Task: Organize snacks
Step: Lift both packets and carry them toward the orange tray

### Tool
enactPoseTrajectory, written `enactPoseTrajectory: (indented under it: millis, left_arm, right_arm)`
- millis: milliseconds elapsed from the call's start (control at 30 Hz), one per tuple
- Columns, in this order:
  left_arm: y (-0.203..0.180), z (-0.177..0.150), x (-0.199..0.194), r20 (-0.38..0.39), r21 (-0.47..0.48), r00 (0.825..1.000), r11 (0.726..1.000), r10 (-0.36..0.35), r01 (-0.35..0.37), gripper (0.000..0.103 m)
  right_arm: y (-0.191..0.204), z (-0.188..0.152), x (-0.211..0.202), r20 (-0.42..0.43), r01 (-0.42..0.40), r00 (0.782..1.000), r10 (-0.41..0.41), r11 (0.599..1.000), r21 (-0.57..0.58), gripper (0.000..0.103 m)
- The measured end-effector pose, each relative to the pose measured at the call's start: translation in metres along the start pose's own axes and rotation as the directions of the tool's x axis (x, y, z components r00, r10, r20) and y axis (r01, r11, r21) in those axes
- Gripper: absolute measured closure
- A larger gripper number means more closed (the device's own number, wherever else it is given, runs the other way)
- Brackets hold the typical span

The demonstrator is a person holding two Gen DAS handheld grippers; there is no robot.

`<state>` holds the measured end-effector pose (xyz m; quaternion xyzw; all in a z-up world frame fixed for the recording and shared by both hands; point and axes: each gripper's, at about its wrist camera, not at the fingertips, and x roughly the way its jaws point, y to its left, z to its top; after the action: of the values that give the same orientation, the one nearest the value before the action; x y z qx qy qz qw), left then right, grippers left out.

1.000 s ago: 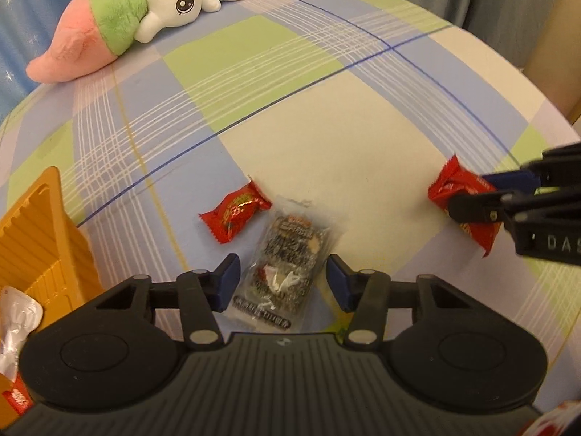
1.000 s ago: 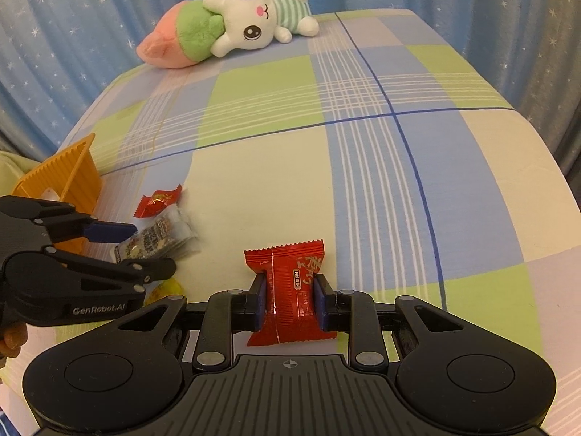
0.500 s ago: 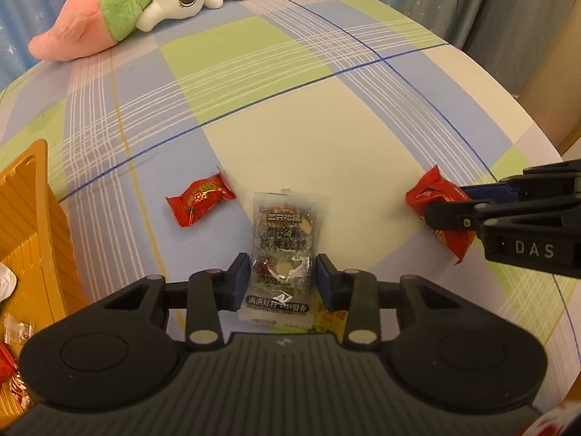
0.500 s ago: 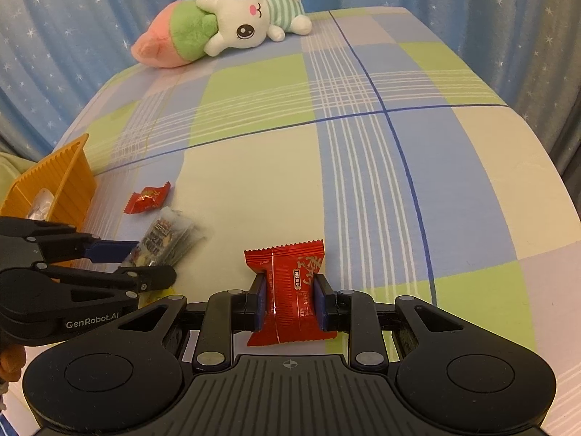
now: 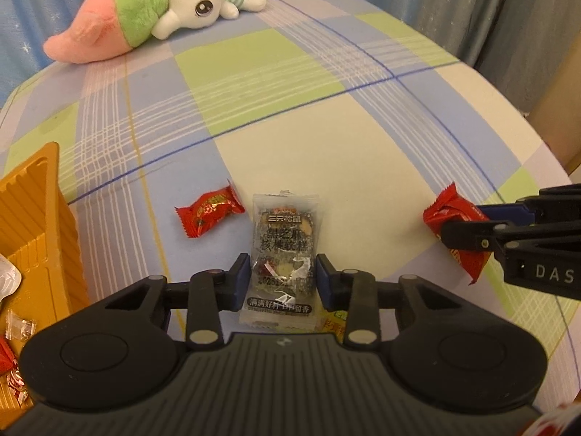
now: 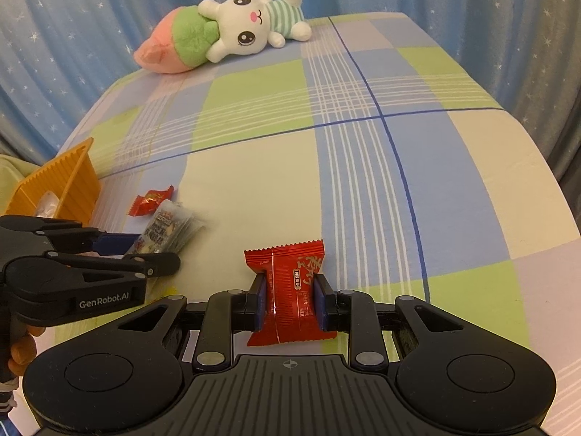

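The left gripper has narrowed its jaws during the last second: one second ago the blue pads stood wide on both sides of the clear sesame-walnut cake packet, and now they press on its two long edges, so the packet is pinched, although its far end seems to lie on the checked tablecloth. I judge that this means the grasp is finished and the packet is ready to be lifted toward the orange basket, which stands at the left and already holds some small wrapped sweets. The right gripper has not changed in this time; its jaws are pressed together on a red snack packet, which it holds a little above the cloth, near the front edge of the table and to the right of the left gripper. One more item is loose: a small red wrapped candy lies flat on the cloth just beside the clear packet, on its left side, between it and the basket. A yellow packet shows partly under the left gripper, but it is too hidden to name. A plush rabbit with a peach rests at the far edge, well apart from the work.
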<state>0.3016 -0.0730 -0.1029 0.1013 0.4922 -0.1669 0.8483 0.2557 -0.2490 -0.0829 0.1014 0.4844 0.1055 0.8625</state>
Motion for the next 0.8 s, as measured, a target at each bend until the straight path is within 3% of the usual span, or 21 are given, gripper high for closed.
enactPoseTrajectory:
  millis: [433, 800]
  left_arm:
    - [0.007, -0.008, -0.061, 0.115, -0.077, 0.993, 0.997, 0.015, -0.006, 0.069]
    - [0.033, -0.050, -0.119, 0.169, -0.180, 0.983, 0.983, 0.069, -0.038, 0.069]
  right_arm:
    - [0.010, -0.001, -0.027, 0.049, -0.042, 0.998, 0.044, 0.998, -0.039, 0.076]
    - [0.052, -0.007, -0.047, 0.060, -0.131, 0.989, 0.139, 0.985, -0.115, 0.076]
